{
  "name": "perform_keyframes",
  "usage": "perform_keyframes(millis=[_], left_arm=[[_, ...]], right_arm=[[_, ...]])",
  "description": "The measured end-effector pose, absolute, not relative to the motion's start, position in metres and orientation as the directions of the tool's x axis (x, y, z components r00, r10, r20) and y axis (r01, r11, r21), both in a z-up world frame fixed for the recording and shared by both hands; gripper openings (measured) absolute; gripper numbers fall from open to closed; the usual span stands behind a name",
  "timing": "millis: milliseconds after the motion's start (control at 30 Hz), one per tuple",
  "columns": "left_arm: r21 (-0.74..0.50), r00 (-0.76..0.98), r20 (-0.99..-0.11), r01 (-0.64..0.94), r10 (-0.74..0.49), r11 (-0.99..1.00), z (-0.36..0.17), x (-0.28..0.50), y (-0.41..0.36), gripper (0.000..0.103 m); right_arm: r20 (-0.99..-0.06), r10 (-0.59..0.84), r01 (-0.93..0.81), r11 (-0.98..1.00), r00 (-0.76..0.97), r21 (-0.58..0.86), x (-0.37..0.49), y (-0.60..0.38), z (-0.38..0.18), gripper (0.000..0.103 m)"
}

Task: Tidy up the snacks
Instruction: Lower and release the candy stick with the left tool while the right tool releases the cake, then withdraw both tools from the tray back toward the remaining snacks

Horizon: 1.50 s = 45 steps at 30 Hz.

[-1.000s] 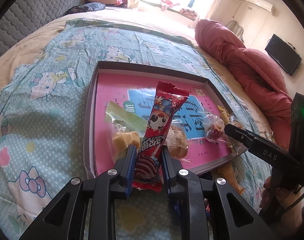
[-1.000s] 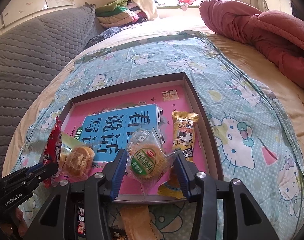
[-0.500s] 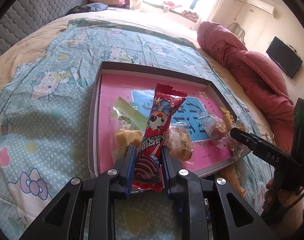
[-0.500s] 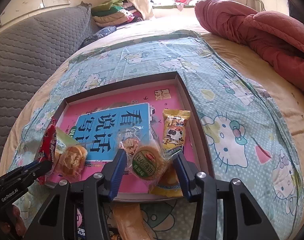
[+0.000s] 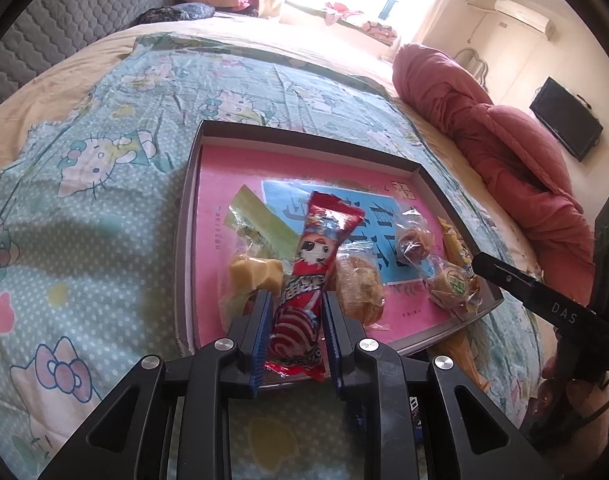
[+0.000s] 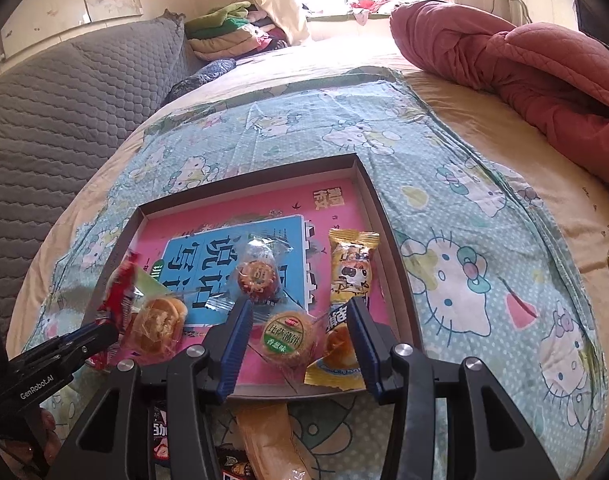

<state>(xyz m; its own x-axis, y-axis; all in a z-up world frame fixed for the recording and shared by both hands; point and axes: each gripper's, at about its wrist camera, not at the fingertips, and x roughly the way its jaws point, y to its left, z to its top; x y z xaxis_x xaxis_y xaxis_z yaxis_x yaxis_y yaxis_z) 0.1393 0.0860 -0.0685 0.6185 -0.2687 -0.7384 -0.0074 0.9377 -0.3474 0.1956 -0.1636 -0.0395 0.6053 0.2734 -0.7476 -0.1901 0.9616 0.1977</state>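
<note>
A shallow tray [image 5: 304, 134] with a pink floor lies on the cartoon-print sheet. My left gripper [image 5: 296, 300] is shut on the lower end of a long red snack packet [image 5: 316, 256], which slants up over the tray's near left part. From the right wrist view the same red packet [image 6: 118, 296] shows at the left gripper [image 6: 104, 332]. My right gripper [image 6: 299, 304] hangs over the tray's [image 6: 244, 176] near right corner. Between its pads sits a round green-labelled biscuit [image 6: 288, 338], and its clear wrapper reaches both pads.
In the tray lie a bun [image 6: 156, 322], a dark round cake [image 6: 258, 276], a yellow packet [image 6: 352, 268] and yellow cake pieces [image 5: 252, 276]. Loose packets [image 6: 268, 436] lie before the tray's near edge. A red quilt [image 6: 524, 64] is heaped at the right.
My right gripper has drawn back a little toward the tray's near right corner with the biscuit, uncovering the dark round cake. The left gripper's hold on the red packet is the same.
</note>
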Motion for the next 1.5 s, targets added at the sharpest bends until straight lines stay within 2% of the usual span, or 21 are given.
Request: perform_keyframes(millis=[233, 500, 633, 833, 1167, 1500], left_arm=[[-0.348, 0.609, -0.742, 0.009, -0.281, 0.937, -0.069, 0.139, 0.081, 0.026], [-0.34, 0.606, -0.739, 0.04, -0.293, 0.94, -0.064, 0.136, 0.077, 0.032], [-0.347, 0.622, -0.723, 0.051, -0.302, 0.936, -0.055, 0.131, 0.078, 0.044], [-0.345, 0.64, -0.71, 0.05, -0.295, 0.937, -0.045, 0.125, 0.082, 0.047], [-0.336, 0.66, -0.695, 0.052, -0.285, 0.94, -0.029, 0.109, 0.083, 0.063], [-0.336, 0.643, -0.704, 0.072, -0.301, 0.939, -0.021, 0.087, 0.068, 0.066]], right_arm=[[-0.747, 0.29, -0.189, 0.957, 0.599, 0.22, 0.193, -0.164, -0.034, 0.049], [-0.737, 0.305, -0.21, 0.952, 0.602, 0.223, 0.189, -0.16, -0.026, 0.049], [-0.731, 0.318, -0.223, 0.948, 0.604, 0.228, 0.185, -0.16, -0.022, 0.049], [-0.717, 0.333, -0.236, 0.943, 0.612, 0.236, 0.18, -0.16, -0.015, 0.052], [-0.7, 0.358, -0.259, 0.933, 0.618, 0.249, 0.17, -0.161, -0.005, 0.052], [-0.696, 0.389, -0.323, 0.917, 0.604, 0.233, 0.149, -0.162, 0.004, 0.055]])
